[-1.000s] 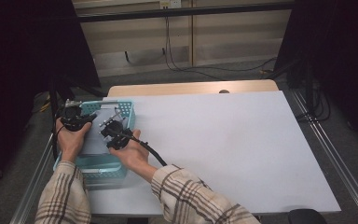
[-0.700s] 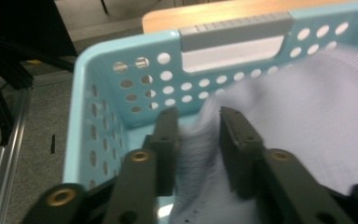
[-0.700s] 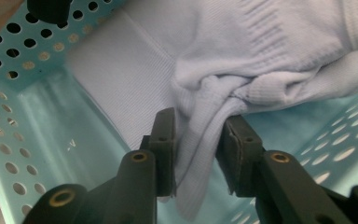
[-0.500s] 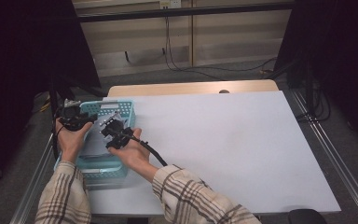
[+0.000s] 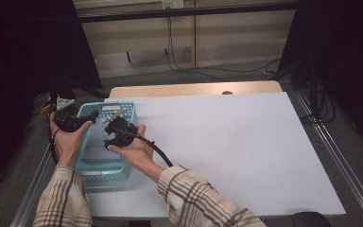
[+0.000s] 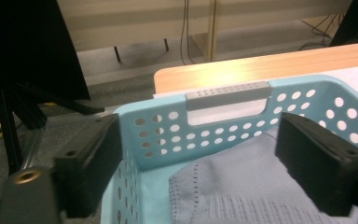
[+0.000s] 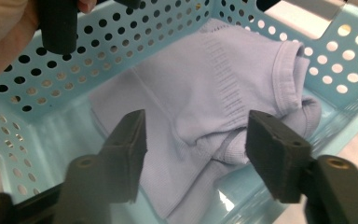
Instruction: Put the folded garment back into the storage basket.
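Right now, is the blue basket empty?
No, a pale lilac garment lies crumpled on the floor of the basket.

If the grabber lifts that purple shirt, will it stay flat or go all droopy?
Probably droopy: the folded pale lilac knit shirt already sags into soft creases inside the perforated turquoise plastic basket. It looks thin, so likely light. One pinch may unfold it as it rises.

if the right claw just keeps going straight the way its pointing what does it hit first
Most likely the folded pale purple garment lying in the blue basket. The right claw is open and angled down into the basket, its jaws framing the cloth. Depth is hard to judge, but nothing lies between.
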Demonstrator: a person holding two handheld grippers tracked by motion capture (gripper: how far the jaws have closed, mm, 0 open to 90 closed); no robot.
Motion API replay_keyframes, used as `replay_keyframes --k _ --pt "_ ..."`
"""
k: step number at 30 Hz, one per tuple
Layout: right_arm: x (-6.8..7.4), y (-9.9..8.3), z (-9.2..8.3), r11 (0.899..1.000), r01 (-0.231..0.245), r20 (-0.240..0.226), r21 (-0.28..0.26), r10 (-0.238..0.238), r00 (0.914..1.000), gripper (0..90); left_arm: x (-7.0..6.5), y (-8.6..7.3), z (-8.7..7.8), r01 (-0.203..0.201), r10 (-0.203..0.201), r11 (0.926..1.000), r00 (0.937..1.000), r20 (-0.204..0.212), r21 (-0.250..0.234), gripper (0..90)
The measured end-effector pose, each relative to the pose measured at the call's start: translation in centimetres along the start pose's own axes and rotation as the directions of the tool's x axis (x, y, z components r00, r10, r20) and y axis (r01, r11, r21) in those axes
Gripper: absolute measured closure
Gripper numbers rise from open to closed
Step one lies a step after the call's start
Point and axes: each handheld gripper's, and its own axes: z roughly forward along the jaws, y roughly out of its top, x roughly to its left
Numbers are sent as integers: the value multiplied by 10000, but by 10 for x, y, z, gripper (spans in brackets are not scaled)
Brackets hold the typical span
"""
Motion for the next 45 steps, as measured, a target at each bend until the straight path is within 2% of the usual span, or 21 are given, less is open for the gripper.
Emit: replay_keyframes --k 1,4,7,8,10,12,14,18,24,25,27,29,30,32,33,35,37,40,42,43,45 --pt "-1 0 -1 10000 18 -69 -17 -19 10000 344 0 0 -1 -113 111 9997 9999 88 226 126" --pt "-4 -2 -5 9998 -41 -137 -203 38 9999 284 -2 -1 -3 -377 377 9993 9993 23 3 104" --pt "-8 -4 -8 9987 -182 -308 -474 167 9994 230 -5 0 -7 -233 236 9992 9997 100 -324 76" --pt "-9 -5 -9 9981 -264 -256 -560 250 9994 207 -4 0 -10 -387 388 9991 9992 74 -185 74" --pt "-12 -6 -12 9973 -253 -176 -692 241 9996 167 -4 0 -13 -308 317 9986 9993 220 -426 42" --pt "-13 -7 -15 9952 -373 -210 -906 356 9991 136 -7 0 -18 7 21 9978 9991 415 -661 32" --pt "-13 -8 -17 9935 -361 -312 -1075 329 9990 107 -8 -1 -21 -21 73 9953 9986 528 -963 28" --pt "-17 -9 -24 9896 -332 -349 -1399 286 9990 74 -10 -2 -27 -136 202 9931 9982 557 -1162 28" --pt "-24 -14 -36 9814 -259 -263 -1903 213 9994 71 -11 -4 -38 -215 299 9923 9973 674 -1220 25" --pt "-26 -15 -38 9807 -310 -206 -1931 275 9994 71 -9 -5 -40 -384 480 9908 9962 722 -1294 23" --pt "-29 -18 -41 9779 -317 -147 -2066 293 9995 66 -12 -7 -43 86 47 9874 9965 834 -1581 25" --pt "-31 -20 -45 9751 -558 -28 -2147 566 9984 56 -13 -8 -48 168 -47 9894 9965 838 -1441 48" --pt "-33 -22 -46 9732 -500 128 -2245 542 9984 64 -14 -9 -48 172 -36 9869 9964 851 -1603 48" --pt "-35 -26 -48 9696 -389 256 -2415 465 9986 65 -17 -9 -53 166 -33 9885 9961 882 -1505 49" --pt "-36 -28 -49 9692 -446 275 -2423 528 9982 65 -18 -9 -54 104 30 9854 9969 783 -1701 50" --pt "-39 -31 -51 9658 -453 366 -2552 565 9977 66 -22 -10 -58 212 -31 9857 9942 1076 -1673 52" --pt "-41 -34 -54 9619 -505 414 -2688 639 9971 66 -26 -9 -61 -119 287 9818 9959 861 -1894 53" --pt "-47 -38 -60 9571 -410 699 -2869 636 9955 66 -33 -11 -68 -118 243 9749 9983 532 -2225 59" --pt "-50 -40 -63 9544 -414 863 -2957 699 9938 69 -38 -12 -70 90 81 9716 9974 713 -2366 59" --pt "-52 -42 -65 9533 -385 921 -2997 691 9934 69 -39 -13 -71 85 181 9725 9935 1120 -2327 59" --pt "-56 -46 -69 9481 -425 945 -3152 759 9926 69 -45 -14 -72 -335 533 9739 9952 825 -2246 59"
